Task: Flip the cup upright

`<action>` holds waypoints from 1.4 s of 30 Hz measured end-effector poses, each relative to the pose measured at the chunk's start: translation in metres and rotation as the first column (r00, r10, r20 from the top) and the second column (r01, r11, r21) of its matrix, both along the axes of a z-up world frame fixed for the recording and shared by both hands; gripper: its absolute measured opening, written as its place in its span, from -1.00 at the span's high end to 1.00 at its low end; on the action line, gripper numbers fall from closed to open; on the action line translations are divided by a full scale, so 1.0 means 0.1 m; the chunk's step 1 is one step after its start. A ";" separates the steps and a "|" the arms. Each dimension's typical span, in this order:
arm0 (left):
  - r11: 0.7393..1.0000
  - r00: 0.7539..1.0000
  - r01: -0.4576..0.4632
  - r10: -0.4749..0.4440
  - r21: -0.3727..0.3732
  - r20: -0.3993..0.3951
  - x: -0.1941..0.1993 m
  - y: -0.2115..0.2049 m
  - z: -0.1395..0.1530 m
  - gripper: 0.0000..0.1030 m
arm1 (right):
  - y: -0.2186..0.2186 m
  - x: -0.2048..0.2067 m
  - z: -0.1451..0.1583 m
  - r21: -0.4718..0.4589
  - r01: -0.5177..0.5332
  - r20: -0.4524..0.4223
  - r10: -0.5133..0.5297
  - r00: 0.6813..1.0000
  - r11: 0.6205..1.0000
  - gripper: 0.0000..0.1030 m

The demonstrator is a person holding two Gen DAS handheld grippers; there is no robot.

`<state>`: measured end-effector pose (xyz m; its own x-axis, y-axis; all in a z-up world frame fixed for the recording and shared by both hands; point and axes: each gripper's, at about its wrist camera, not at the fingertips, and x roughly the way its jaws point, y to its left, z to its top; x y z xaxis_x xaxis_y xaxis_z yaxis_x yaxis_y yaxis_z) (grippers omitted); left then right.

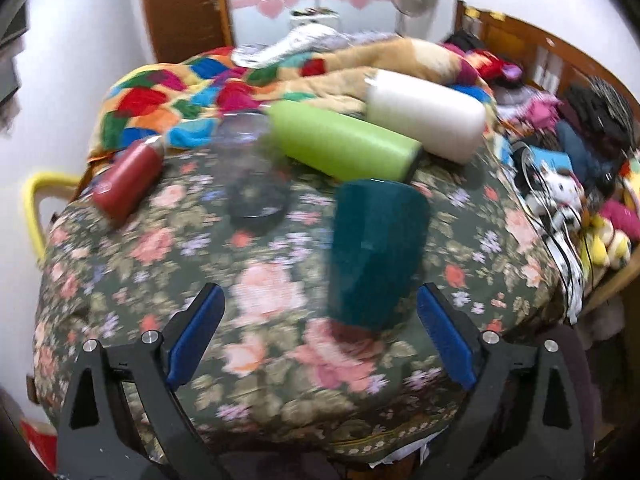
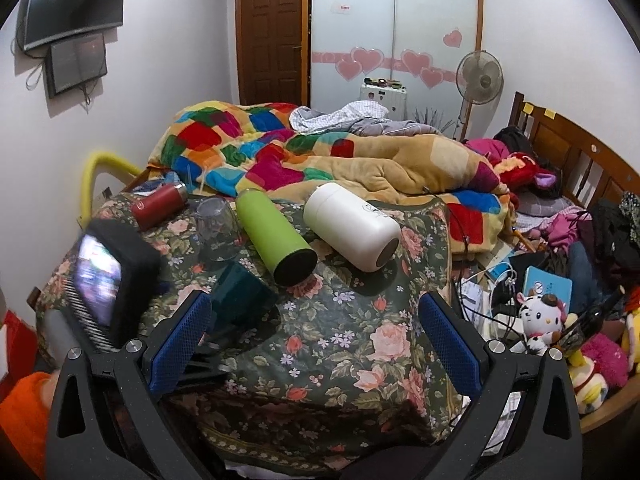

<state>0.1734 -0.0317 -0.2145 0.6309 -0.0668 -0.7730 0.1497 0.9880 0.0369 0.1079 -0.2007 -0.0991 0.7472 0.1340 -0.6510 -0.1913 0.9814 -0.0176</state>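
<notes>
Showing a floral-cloth surface [image 1: 280,360] crowded with drinkware, motion-blurred in the left wrist view. Lying on its side just ahead of the left gripper [image 1: 320,344]: a dark teal cup [image 1: 376,256], long axis running almost straight away from the fingers, sitting slightly right of centre between them. Fingers spread wide, gripping nothing. Resting farther back, also on their sides: a green bottle [image 1: 344,144], a white bottle [image 1: 428,116], a red bottle [image 1: 128,180] and a clear glass [image 1: 252,168]. Hovering to the right, well off the cup: the right gripper [image 2: 316,340], fingers likewise wide apart and empty, with the cup [image 2: 240,296] appearing off its left finger. Judging the left gripper nearer and better lined up for the grasp.
</notes>
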 end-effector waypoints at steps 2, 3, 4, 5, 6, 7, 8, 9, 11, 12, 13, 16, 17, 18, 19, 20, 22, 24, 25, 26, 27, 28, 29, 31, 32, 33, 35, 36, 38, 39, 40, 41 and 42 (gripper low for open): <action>0.999 0.999 -0.048 0.048 0.001 0.019 -0.05 0.16 0.05 -0.88 | 0.02 0.05 -0.08 0.025 -0.013 -0.036 0.014 0.999 1.000 -1.00; 0.997 0.997 -0.071 0.070 0.005 0.029 -0.07 0.23 0.07 -0.88 | 0.04 0.13 -0.16 0.050 -0.020 -0.073 0.024 0.997 0.999 -1.00; 0.996 0.995 -0.091 0.090 0.010 0.039 -0.10 0.31 0.08 -0.88 | 0.06 0.17 -0.22 0.062 -0.020 -0.095 0.025 0.995 0.998 -1.00; 0.994 0.993 -0.110 0.109 0.017 0.051 -0.12 0.37 0.10 -0.88 | 0.09 0.23 -0.31 0.071 -0.017 -0.124 0.025 0.992 0.997 -1.00; 0.991 0.990 -0.128 0.126 0.024 0.064 -0.16 0.45 0.11 -0.88 | 0.12 0.27 -0.38 0.076 -0.016 -0.152 0.027 0.988 0.997 -1.00; 0.989 0.987 -0.142 0.140 0.027 0.074 -0.18 0.52 0.13 -0.88 | 0.16 0.34 -0.47 0.087 -0.019 -0.184 0.034 0.982 0.996 -0.97; 0.988 0.985 -0.152 0.150 0.027 0.080 -0.20 0.57 0.13 -0.88 | 0.19 0.37 -0.53 0.094 -0.019 -0.210 0.039 0.977 0.995 -0.93; 0.985 0.982 -0.168 0.166 0.023 0.087 -0.23 0.65 0.14 -0.88 | 0.24 0.46 -0.63 0.111 -0.024 -0.253 0.052 0.966 0.994 -0.85; 0.983 0.979 -0.185 0.184 0.000 0.086 -0.26 0.78 0.13 -0.88 | 0.30 0.56 -0.75 0.146 -0.028 -0.305 0.072 0.950 0.989 -0.76; 0.982 0.978 -0.190 0.191 -0.014 0.085 -0.28 0.82 0.12 -0.88 | 0.33 0.61 -0.79 0.159 -0.026 -0.325 0.077 0.943 0.987 -0.72; 0.980 0.977 -0.197 0.199 -0.034 0.082 -0.30 0.87 0.11 -0.88 | 0.36 0.67 -0.84 0.177 -0.025 -0.344 0.086 0.935 0.984 -0.71; 0.975 0.973 -0.210 0.216 -0.071 0.077 -0.33 0.97 0.07 -0.88 | 0.45 0.86 -0.96 0.230 -0.026 -0.415 0.122 0.901 0.973 -0.71; 0.974 0.973 -0.214 0.220 -0.079 0.075 -0.33 0.99 0.05 -0.88 | 0.49 0.91 -0.99 0.241 -0.026 -0.433 0.131 0.892 0.970 -0.71; 0.973 0.972 -0.215 0.222 -0.086 0.073 -0.32 1.00 0.04 -0.88 | 0.53 0.97 -1.03 0.240 -0.021 -0.447 0.129 0.885 0.971 -0.71; 0.972 0.972 -0.216 0.223 -0.091 0.073 -0.32 1.01 0.03 -0.88 | 0.56 1.01 -1.07 0.238 -0.021 -0.458 0.131 0.879 0.971 -0.71; 0.972 0.972 -0.216 0.223 -0.094 0.074 -0.32 1.02 0.03 -0.88 | 0.59 1.06 -1.11 0.237 -0.019 -0.473 0.132 0.871 0.971 -0.71; 0.971 0.972 -0.217 0.225 -0.096 0.073 -0.30 1.04 0.01 -0.88 | 0.62 1.11 -1.16 0.245 -0.012 -0.491 0.134 0.861 0.970 -0.70; 0.970 0.972 -0.219 0.227 -0.102 0.068 -0.29 1.05 -0.02 -0.88 | 0.67 1.17 -1.20 0.232 -0.005 -0.503 0.124 0.855 0.973 -0.70; 0.969 0.971 -0.220 0.228 -0.109 0.065 -0.28 1.06 -0.03 -0.88 | 0.69 1.20 -1.22 0.227 -0.009 -0.506 0.126 0.854 0.974 -0.69; 0.969 0.972 -0.220 0.228 -0.114 0.063 -0.27 1.06 -0.04 -0.88 | 0.72 1.24 -1.24 0.222 -0.012 -0.510 0.127 0.851 0.975 -0.68; 0.969 0.972 -0.219 0.227 -0.119 0.059 -0.27 1.07 -0.05 -0.88 | 0.75 1.26 -1.26 0.213 -0.017 -0.517 0.128 0.847 0.977 -0.65; 0.969 0.973 -0.217 0.225 -0.120 0.057 -0.26 1.06 -0.06 -0.88 | 0.79 1.28 -1.30 0.200 -0.029 -0.525 0.132 0.841 0.979 -0.60; 0.969 0.973 -0.215 0.222 -0.119 0.056 -0.26 1.05 -0.07 -0.88 | 0.80 1.31 -1.32 0.185 -0.036 -0.532 0.131 0.837 0.982 -0.55; 0.971 0.975 -0.208 0.215 -0.118 0.052 -0.25 1.03 -0.08 -0.88 | 0.85 1.34 -1.38 0.149 -0.054 -0.544 0.127 0.830 0.987 -0.37; 0.972 0.977 -0.202 0.209 -0.118 0.050 -0.26 1.02 -0.08 -0.88 | 0.86 1.34 -1.38 0.145 -0.062 -0.544 0.132 0.829 0.988 -0.37; 0.974 0.978 -0.197 0.203 -0.116 0.049 -0.25 1.00 -0.08 -0.88 | 0.86 1.33 -1.37 0.136 -0.070 -0.542 0.134 0.830 0.988 -0.36; 0.976 0.980 -0.188 0.194 -0.111 0.048 -0.25 0.97 -0.08 -0.88 | 0.86 1.30 -1.34 0.132 -0.084 -0.537 0.142 0.832 0.988 -0.36; 0.977 0.980 -0.185 0.191 -0.110 0.049 -0.26 0.96 -0.07 -0.88 | 0.84 1.26 -1.30 0.132 -0.091 -0.530 0.148 0.835 0.987 -0.36; 0.978 0.981 -0.179 0.186 -0.109 0.051 -0.25 0.93 -0.06 -0.88 | 0.82 1.22 -1.25 0.130 -0.099 -0.519 0.152 0.841 0.987 -0.36; 0.978 0.981 -0.178 0.185 -0.109 0.052 -0.25 0.92 -0.05 -0.88 | 0.81 1.21 -1.22 0.126 -0.103 -0.511 0.153 0.846 0.987 -0.36; 0.978 0.982 -0.176 0.183 -0.111 0.054 -0.25 0.91 -0.04 -0.88 | 0.81 1.19 -1.19 0.119 -0.109 -0.500 0.154 0.852 0.987 -0.36; 0.978 0.982 -0.174 0.181 -0.112 0.056 -0.25 0.90 -0.03 -0.88 | 0.80 1.15 -1.14 0.112 -0.118 -0.487 0.158 0.859 0.987 -0.36; 0.979 0.982 -0.172 0.180 -0.112 0.059 -0.25 0.89 -0.02 -0.88 | 0.81 1.15 -1.11 0.108 -0.124 -0.479 0.160 0.863 0.986 -0.36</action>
